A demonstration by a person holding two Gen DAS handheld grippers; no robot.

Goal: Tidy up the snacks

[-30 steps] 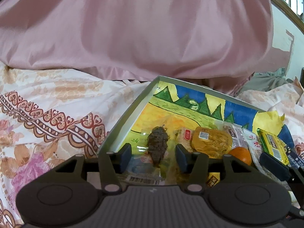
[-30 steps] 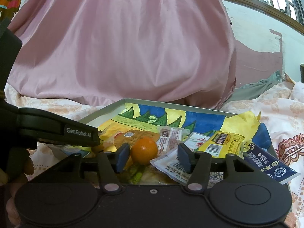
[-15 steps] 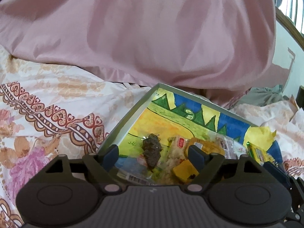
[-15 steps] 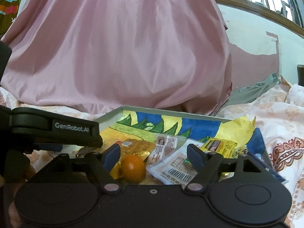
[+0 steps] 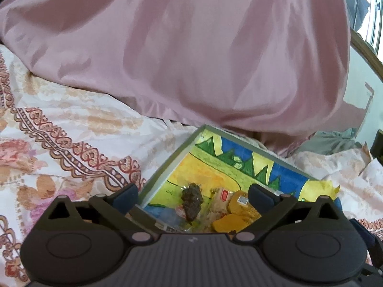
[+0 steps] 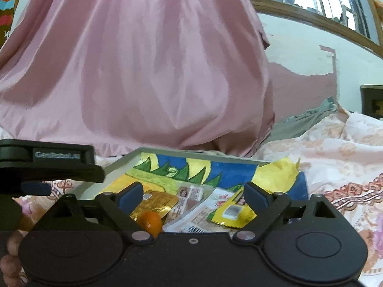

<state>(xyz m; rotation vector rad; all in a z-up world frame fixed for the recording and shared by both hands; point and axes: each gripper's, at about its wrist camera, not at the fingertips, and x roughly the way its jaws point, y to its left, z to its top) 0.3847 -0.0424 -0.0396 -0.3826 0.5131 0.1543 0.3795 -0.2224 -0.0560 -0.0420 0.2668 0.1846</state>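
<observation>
in the left wrist view, the left gripper (image 5: 192,196) has its two blue-tipped fingers (image 5: 125,195) spread wide, and they have just been opening. nothing is pinched between them. past the fingers is a shallow tray (image 5: 167,162) lying on a flowery bed sheet (image 5: 71,143). the tray has a bright painting inside, with green trees, a blue sky and yellow ground. in the tray lies a dark brown lumpy snack in a clear wrapper (image 5: 191,202), and just beside it, to the right, a golden snack packet (image 5: 241,203) and other packets piled close. a big shiny pink cloth (image 5: 191,59) is behind the tray. in the right wrist view, the right gripper (image 6: 192,197) also has its fingers (image 6: 130,195) wide apart, and they too have just been opening. they press on nothing. below the gap, in the same painted tray (image 6: 124,160), sits a small orange fruit (image 6: 149,221), close to the gripper body. next to it are a gold packet (image 6: 158,202), a white packet with a bar code (image 6: 191,222) and a yellow packet (image 6: 231,212), partly on top of each other. the other gripper tool (image 6: 47,160) shows at the left edge, with part of a hand (image 6: 9,260) low in the corner.
</observation>
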